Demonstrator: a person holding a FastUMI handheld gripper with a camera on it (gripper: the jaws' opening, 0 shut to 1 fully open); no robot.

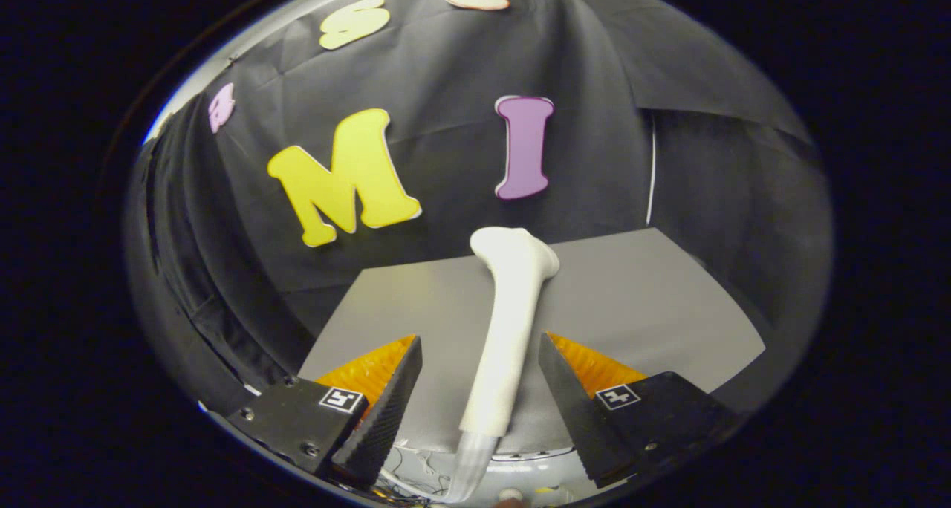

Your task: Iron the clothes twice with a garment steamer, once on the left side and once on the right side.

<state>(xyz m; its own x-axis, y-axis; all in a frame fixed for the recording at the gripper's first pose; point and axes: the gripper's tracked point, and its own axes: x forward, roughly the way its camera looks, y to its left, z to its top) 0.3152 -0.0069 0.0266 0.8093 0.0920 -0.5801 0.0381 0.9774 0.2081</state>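
Hand-held gripper [479, 400] is wide open atm, its 2 fingers [383, 411] sit either side of the garment steamer [509, 330] w/ a clear gap on both sides, so nothing's gripped. The steamer is white, its handle runs up between the fingers, its clear hose [469, 469] trails off the near end, and its wider head [516, 249] is further out, past the fingertips. It lies on the grey table [654, 307], approx in the middle, w/ the head reaching the table's far edge where the black booth wall [446, 62] starts.
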